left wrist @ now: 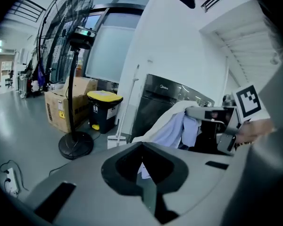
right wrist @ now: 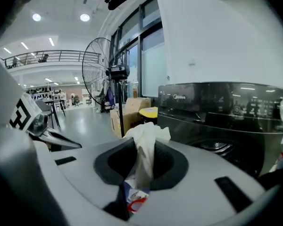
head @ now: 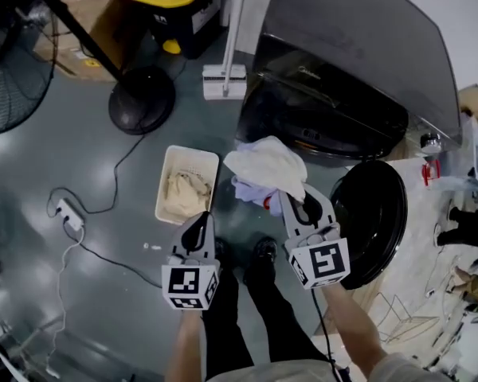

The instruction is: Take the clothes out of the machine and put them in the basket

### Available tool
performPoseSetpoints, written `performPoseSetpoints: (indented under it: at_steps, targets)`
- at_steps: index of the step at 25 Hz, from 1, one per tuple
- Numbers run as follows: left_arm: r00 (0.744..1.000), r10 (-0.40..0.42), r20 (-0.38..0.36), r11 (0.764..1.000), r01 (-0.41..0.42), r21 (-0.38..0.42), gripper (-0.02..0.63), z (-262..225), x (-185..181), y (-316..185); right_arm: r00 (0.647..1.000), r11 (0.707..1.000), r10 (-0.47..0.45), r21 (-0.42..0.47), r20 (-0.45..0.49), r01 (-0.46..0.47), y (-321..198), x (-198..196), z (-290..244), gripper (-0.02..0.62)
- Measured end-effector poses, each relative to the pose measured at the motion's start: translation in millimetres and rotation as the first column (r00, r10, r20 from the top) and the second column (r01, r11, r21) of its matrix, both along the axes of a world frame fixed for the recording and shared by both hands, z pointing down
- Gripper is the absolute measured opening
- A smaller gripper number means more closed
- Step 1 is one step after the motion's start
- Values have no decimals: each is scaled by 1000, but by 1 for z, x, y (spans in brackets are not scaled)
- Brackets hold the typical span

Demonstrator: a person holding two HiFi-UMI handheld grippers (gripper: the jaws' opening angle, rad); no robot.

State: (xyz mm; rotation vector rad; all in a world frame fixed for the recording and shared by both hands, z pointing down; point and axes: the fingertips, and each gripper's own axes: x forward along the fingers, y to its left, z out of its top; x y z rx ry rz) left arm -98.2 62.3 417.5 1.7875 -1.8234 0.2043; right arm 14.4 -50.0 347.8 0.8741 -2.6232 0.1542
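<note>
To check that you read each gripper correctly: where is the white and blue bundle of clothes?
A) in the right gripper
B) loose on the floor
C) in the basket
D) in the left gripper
A: the right gripper is shut on the clothes, holding them up near the basket. The left gripper holds nothing.
</note>
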Motion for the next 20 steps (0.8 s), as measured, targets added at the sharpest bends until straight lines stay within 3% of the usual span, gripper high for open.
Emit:
performPoseSetpoints:
  at_steps: [8, 20]
  targets:
    - [991, -131, 11, 991, 130, 12, 18, -6, -52, 36, 987, 990, -139, 32, 84, 136, 20, -88, -37, 78]
    - [954, -299, -2, 954, 299, 6, 18, -6, -115, 92, 937, 945, -319, 124, 146, 303, 54, -197, -96, 78]
